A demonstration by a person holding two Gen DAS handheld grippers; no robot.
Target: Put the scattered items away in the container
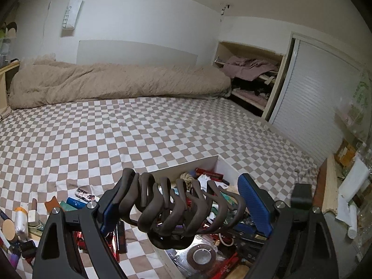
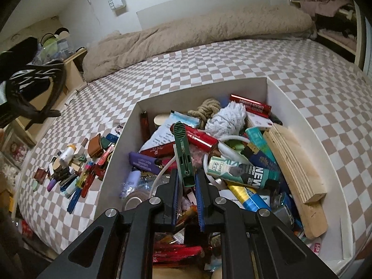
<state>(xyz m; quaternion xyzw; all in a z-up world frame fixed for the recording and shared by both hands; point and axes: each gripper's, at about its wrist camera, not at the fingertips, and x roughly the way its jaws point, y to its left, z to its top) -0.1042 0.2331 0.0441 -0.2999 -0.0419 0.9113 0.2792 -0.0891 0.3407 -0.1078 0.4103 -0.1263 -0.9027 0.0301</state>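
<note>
Box (image 2: pixel 288 97) is already stuffed, right gripper (image 2: pixel 187 200) clamped on a green tool (image 2: pixel 183 155) over it, left gripper (image 1: pixel 186 209) gripping a big hair claw (image 1: pixel 172 209), leftover pile (image 2: pixel 74 169) at 9 o'clock.

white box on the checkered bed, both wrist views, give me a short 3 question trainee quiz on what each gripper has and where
1. True or false: the left gripper holds a large dark brown plastic claw hair clip.
2. Multiple choice: the slim green plastic tool in the right gripper is A) over the open white cardboard box, B) over the beige duvet, C) over the loose pile of small items on the sheet.
3. Fill in: that loose pile lies on the box's ____ side in the right wrist view.

Key: 1 true. 2 A. 3 left.
</note>
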